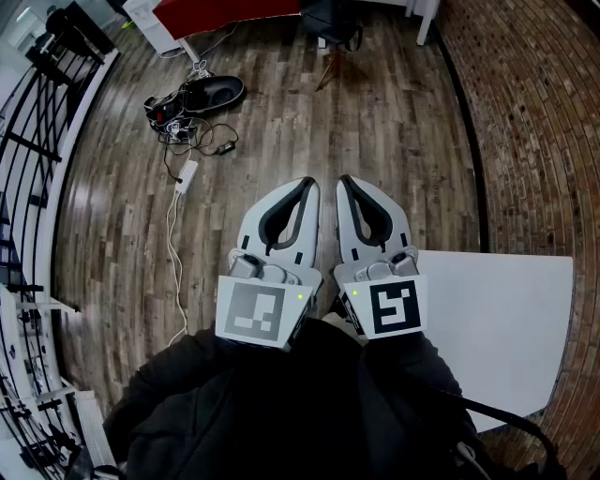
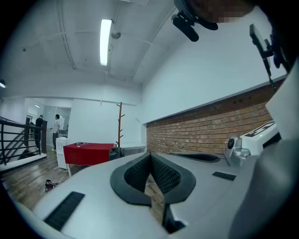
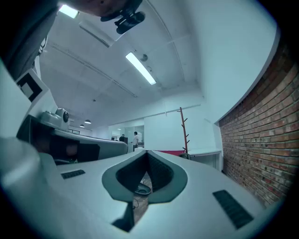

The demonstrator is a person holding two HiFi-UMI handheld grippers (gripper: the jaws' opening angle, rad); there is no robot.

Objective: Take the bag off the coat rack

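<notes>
A wooden coat rack (image 1: 334, 66) stands far ahead on the wood floor, with a dark bag (image 1: 330, 19) at its lower part. The left gripper view shows the rack (image 2: 120, 125) as a thin pole against the white wall, the bag (image 2: 116, 152) low beside it. It appears in the right gripper view too, rack (image 3: 183, 127) and bag (image 3: 185, 156). My left gripper (image 1: 308, 185) and right gripper (image 1: 344, 183) are held side by side close to the body, pointing at the rack from well short of it. Both are shut with nothing between the jaws.
A red-covered table (image 1: 225, 11) stands left of the rack. A black object with tangled cables (image 1: 202, 98) and a white power strip lies on the floor ahead left. A white table (image 1: 511, 319) is at my right, along a brick wall (image 1: 534, 122). A black railing (image 1: 37, 159) runs along the left.
</notes>
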